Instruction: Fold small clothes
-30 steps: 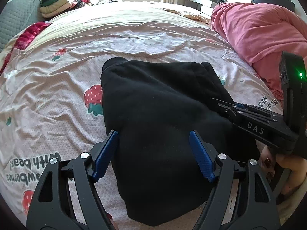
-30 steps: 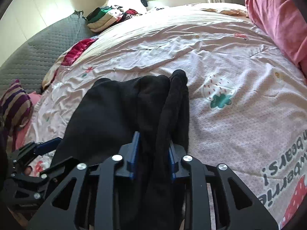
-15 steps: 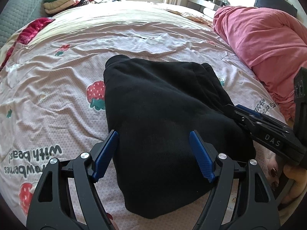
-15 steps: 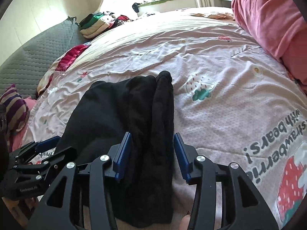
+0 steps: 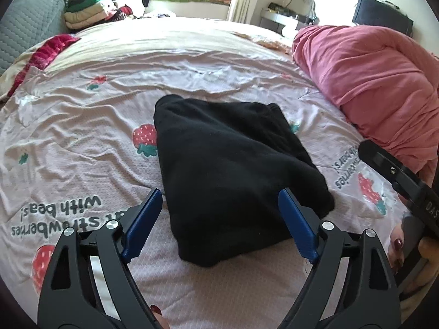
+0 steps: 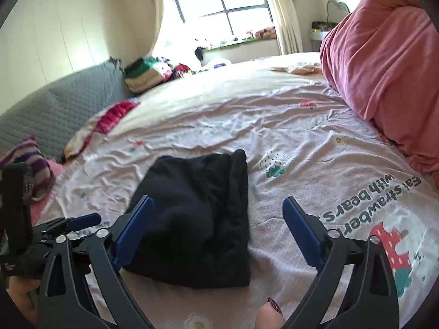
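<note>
On the strawberry-print bedsheet (image 5: pixel 82 142), a folded black garment (image 5: pixel 227 164) lies flat in a compact bundle, with a heaped pink duvet (image 5: pixel 365 82) well off to its right. The left gripper (image 5: pixel 219 219) hangs over the bundle's near edge with its blue pads spread wide and gripping nothing, its jaws having just opened a little further. The right gripper (image 6: pixel 216 230) has just let its jaws swing wide apart above the garment's near end, the cloth lying free below them.
</note>
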### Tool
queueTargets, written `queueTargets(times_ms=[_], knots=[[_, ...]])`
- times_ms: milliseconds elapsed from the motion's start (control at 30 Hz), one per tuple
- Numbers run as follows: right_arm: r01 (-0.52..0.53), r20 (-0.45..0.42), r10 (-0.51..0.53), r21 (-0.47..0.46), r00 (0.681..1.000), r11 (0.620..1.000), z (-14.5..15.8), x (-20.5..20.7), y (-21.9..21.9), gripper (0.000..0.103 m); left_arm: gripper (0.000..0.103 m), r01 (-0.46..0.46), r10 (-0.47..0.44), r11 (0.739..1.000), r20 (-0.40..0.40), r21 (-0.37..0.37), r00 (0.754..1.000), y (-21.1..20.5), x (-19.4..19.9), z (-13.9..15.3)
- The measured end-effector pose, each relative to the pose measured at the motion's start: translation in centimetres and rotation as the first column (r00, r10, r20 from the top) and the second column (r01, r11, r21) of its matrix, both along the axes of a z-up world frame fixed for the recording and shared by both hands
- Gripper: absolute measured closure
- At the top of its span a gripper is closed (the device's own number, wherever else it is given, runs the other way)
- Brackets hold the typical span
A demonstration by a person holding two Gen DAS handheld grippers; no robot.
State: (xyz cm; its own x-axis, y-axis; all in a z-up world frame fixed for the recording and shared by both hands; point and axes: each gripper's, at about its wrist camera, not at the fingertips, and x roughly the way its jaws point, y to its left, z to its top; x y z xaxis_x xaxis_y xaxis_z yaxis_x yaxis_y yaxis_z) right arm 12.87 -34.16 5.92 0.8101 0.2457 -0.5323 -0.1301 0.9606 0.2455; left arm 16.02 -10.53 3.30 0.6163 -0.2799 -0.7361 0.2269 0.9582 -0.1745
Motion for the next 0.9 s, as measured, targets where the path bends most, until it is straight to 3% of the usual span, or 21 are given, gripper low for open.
queueTargets(times_ms=[67,200,467,667,900], knots=[[-0.002,0.037,0.001,0.026,0.999,1.000,0.4,-1.5,-0.3,0.005,0.009,-0.001,0.001,1.000,0.018,-0.002,1.000,0.3,-0.8,0.6],[0.004,0.093,-0.008,0.047,0.996,0.999,1.0,-3.9,-0.7,0.005,0.009,-0.001,0.002,1.000,0.043,-0.017,0.999,0.9,-2.2,1.3],[0.013,0.144,-0.013,0.004,0.989,1.000,1.4,-8.1,0.0,0.005,0.009,-0.014,0.017,0.999,0.085,-0.030,0.996,2.2,-5.2,1.9],[0.016,0.148,-0.008,-0.054,0.989,0.998,0.5,-10.7,1.5,0.005,0.009,-0.032,0.030,0.999,0.123,0.013,0.992,3.1,-7.6,1.4],[0.023,0.137,-0.008,-0.108,0.990,0.994,-0.8,-12.5,3.4,0.005,0.009,-0.038,0.037,0.999,0.119,0.004,0.992,4.6,-9.7,0.0]])
